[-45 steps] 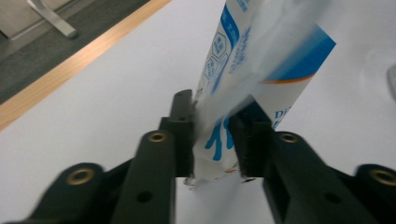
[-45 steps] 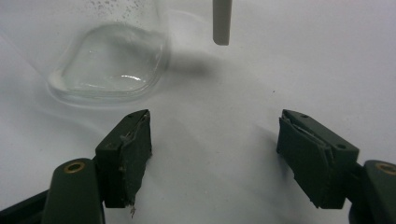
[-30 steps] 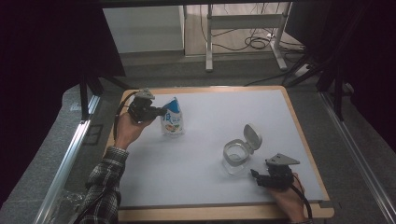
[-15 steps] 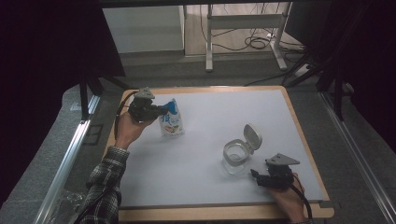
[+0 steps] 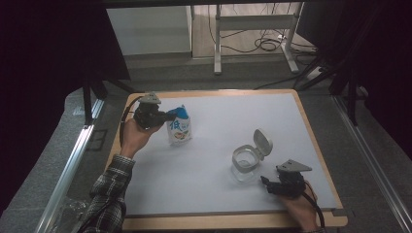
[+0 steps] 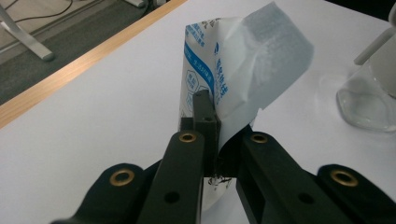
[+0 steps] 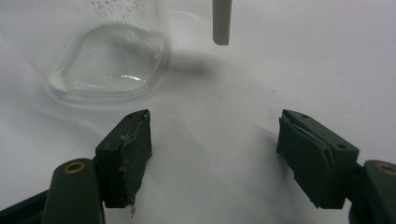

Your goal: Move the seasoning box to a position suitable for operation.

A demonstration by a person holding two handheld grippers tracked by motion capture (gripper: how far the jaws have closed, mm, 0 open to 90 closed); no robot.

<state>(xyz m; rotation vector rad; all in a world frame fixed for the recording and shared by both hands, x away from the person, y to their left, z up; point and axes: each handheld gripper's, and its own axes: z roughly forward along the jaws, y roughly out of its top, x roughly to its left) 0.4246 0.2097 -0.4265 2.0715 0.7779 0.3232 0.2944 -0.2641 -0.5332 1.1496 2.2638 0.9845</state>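
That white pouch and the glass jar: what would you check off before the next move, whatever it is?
1. Left gripper clamped on the pouch: ok.
2. Pouch upright: ok.
3. Jar lid flipped open: ok.
4. Right gripper holding the jar: not ok, jaws open, jar just ahead.
5. Pouch top torn open: cannot tell.
6. Table between pouch and jar bare: ok.

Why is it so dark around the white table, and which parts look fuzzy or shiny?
High view: the white table mat is lit, while the room's sides stay black. Left gripper view: the top of the white and blue printed pouch is blurred, being close to the camera. Right gripper view: the clear glass jar shows a bright glint and casts a soft shadow.
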